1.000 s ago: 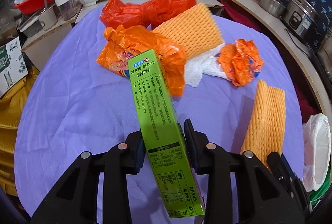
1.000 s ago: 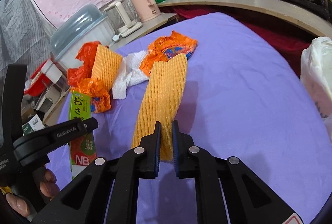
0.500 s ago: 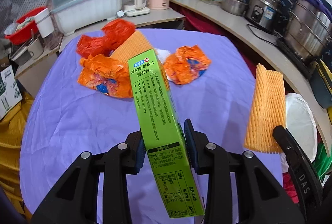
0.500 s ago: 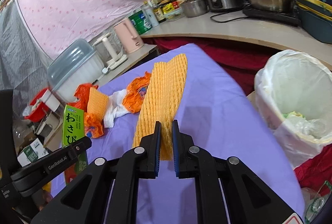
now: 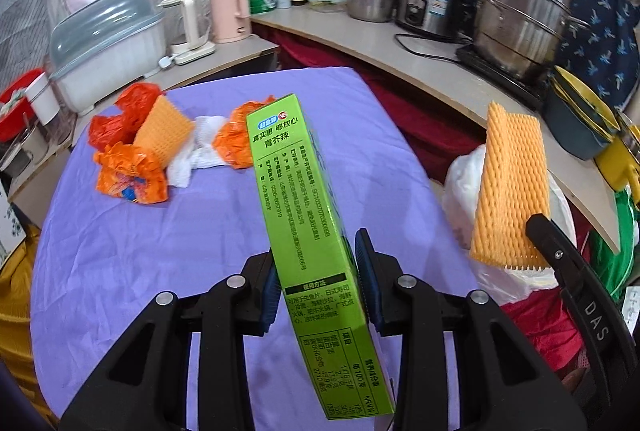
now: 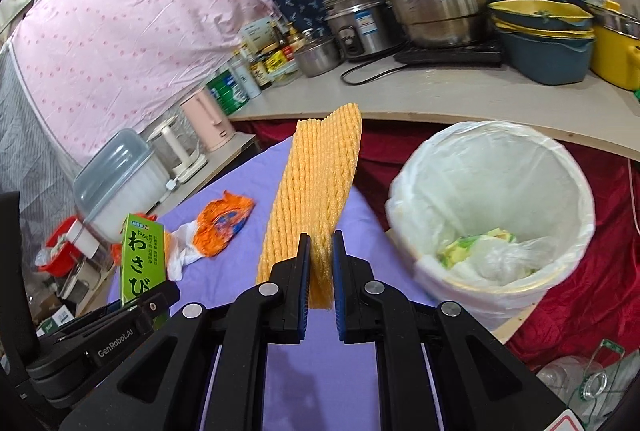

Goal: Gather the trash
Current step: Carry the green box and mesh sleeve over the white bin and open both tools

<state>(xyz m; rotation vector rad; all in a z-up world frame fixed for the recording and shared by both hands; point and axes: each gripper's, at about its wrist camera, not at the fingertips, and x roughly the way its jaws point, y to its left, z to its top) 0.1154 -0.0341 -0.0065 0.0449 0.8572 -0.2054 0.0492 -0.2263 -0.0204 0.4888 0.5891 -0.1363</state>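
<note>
My left gripper (image 5: 316,283) is shut on a green wasabi box (image 5: 304,199) and holds it above the purple table (image 5: 160,239); the box also shows in the right wrist view (image 6: 142,255). My right gripper (image 6: 320,271) is shut on an orange foam net sleeve (image 6: 316,191), held upright in the air left of the white-lined trash bin (image 6: 496,207). The sleeve (image 5: 510,187) hangs in front of the bin (image 5: 460,183) in the left wrist view. On the table lie orange wrappers (image 5: 132,175), another foam net (image 5: 162,135) and a white tissue (image 5: 196,155).
A curved counter (image 5: 420,67) with pots, a rice cooker (image 5: 428,3) and bottles runs behind and right of the table. A covered dish rack (image 5: 108,43) and kettles stand at the back left. Red cloth (image 6: 560,311) lies under the bin.
Both grippers have lifted and swung right with their loads. The foam sleeve has left the table and now hangs beside the trash bin, which has come into full view.
</note>
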